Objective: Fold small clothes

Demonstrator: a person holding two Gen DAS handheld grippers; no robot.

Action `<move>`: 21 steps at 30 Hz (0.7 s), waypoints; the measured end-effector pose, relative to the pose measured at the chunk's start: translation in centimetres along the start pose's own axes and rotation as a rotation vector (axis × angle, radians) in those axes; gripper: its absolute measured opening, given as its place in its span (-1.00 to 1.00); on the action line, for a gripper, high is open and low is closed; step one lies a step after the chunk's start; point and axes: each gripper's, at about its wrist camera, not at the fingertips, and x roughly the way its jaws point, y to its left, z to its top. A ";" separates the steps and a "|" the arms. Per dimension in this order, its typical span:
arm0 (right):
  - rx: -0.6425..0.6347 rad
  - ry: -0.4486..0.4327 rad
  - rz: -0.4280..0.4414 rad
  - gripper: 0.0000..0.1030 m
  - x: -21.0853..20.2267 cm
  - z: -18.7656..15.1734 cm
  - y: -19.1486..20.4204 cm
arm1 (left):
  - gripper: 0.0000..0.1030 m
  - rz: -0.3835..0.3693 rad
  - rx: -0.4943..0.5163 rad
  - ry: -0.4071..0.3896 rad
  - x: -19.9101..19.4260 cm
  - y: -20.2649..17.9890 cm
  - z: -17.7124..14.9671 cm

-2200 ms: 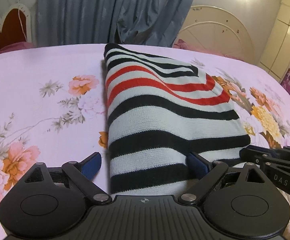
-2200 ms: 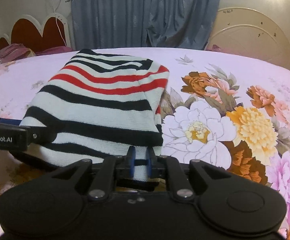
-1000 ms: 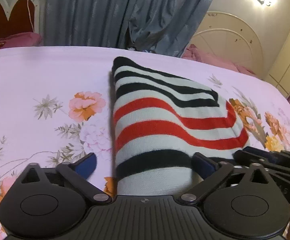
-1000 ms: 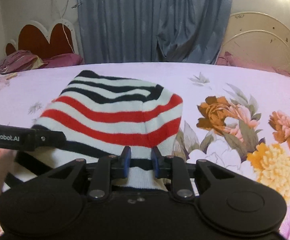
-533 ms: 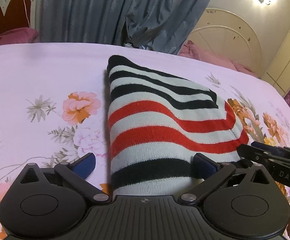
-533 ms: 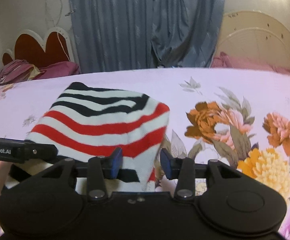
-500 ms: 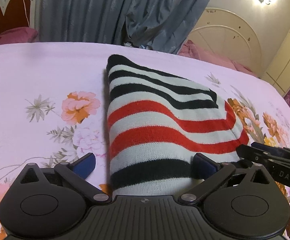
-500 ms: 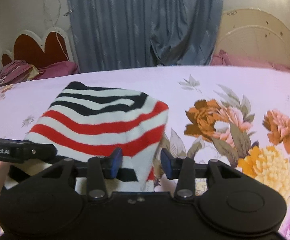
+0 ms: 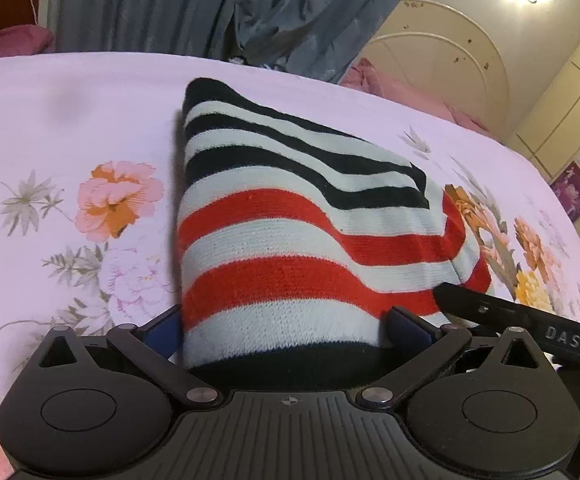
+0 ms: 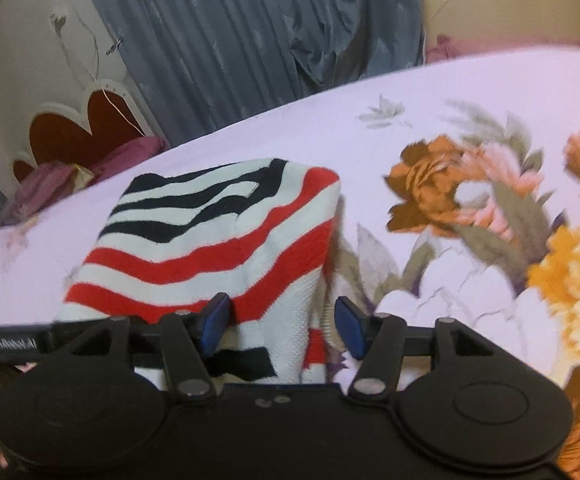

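A folded knit garment with black, white and red stripes (image 9: 290,232) lies on the floral bedsheet (image 9: 70,128). My left gripper (image 9: 286,332) is open, its blue pads on either side of the garment's near end, which lies between the fingers. My right gripper (image 10: 282,324) is open at the garment's (image 10: 210,236) near right corner, with the fabric between its blue pads. The right gripper's black finger (image 9: 521,320) shows at the right of the left wrist view, and the left gripper's finger (image 10: 18,340) shows at the left of the right wrist view.
The pink sheet with large flowers (image 10: 489,220) spreads all around. Grey curtains (image 9: 170,4) hang behind the bed. A red heart-shaped headboard (image 10: 78,136) and purple pillows (image 10: 70,176) are at the far left, a cream arched board (image 9: 449,72) at the far right.
My right gripper has opened wider and let go of the garment's corner, and its view has tilted. Both grippers have moved forward over the garment; its near black stripes are out of sight.
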 end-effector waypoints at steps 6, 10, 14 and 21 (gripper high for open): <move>0.064 -0.005 0.033 0.08 1.1 -0.2 -0.2 | 0.98 -0.017 0.012 0.000 0.5 -0.3 0.1; 0.044 0.001 0.041 -0.23 0.7 0.0 0.1 | 0.70 -0.022 0.005 -0.026 0.0 -0.2 -0.1; 0.032 -0.008 0.043 -0.32 0.6 0.1 0.2 | 0.55 -0.035 -0.020 -0.043 -0.3 0.5 -0.1; 0.078 -0.044 0.052 -0.45 -0.3 0.1 0.8 | 0.21 -0.012 0.021 -0.067 -1.2 -0.6 0.1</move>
